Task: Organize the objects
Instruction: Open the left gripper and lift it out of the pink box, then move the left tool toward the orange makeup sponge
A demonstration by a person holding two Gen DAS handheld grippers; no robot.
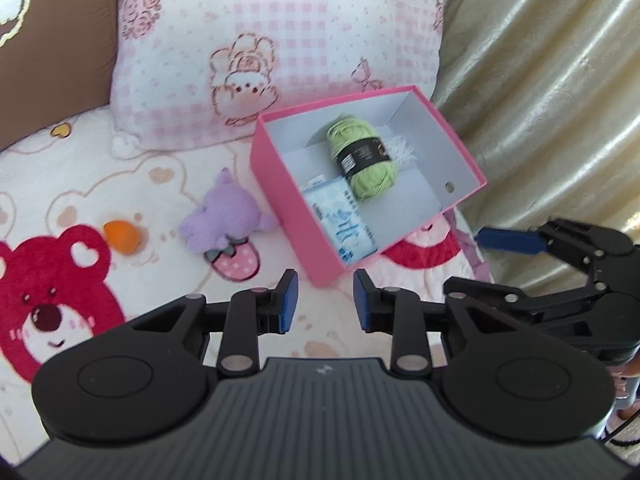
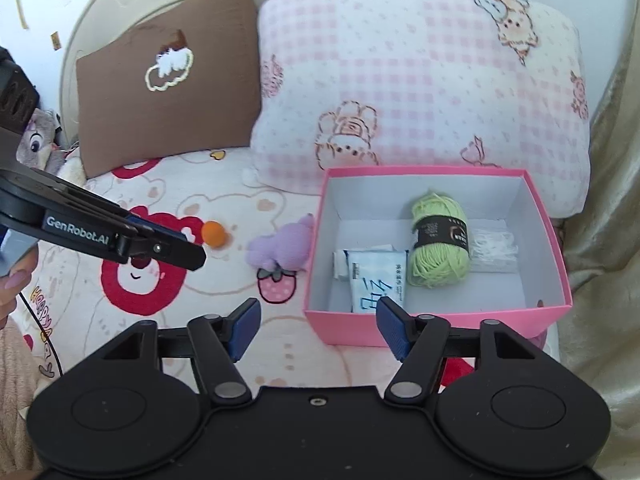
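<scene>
1. Three things already lie in the pink box (image 1: 288, 196) in the left wrist view: green yarn (image 1: 362, 158), a blue tissue pack (image 1: 344, 224) and a white clear packet (image 1: 400, 148). The box sits just ahead of the left tool (image 1: 325, 304) and a little to its right. Its pads stand a little apart with nothing between them. A purple plush (image 1: 224, 216) lies ahead to the left, beside the box wall, and an orange ball (image 1: 122, 236) lies further left on the bed (image 1: 168, 184). The right tool (image 1: 508, 240) shows at the right edge; its state is unclear here.

2. Two loose items show again in the right wrist view, ahead and left of the right tool (image 2: 320, 326): plush (image 2: 282, 248) and ball (image 2: 214, 234). The box (image 2: 436, 322) is just ahead, slightly right. This tool gapes wide and empty. The left tool (image 2: 160, 240) reaches in from the left near the ball.

3. Roughly, I judge the job past halfway: plush and ball remain to be boxed.
</scene>
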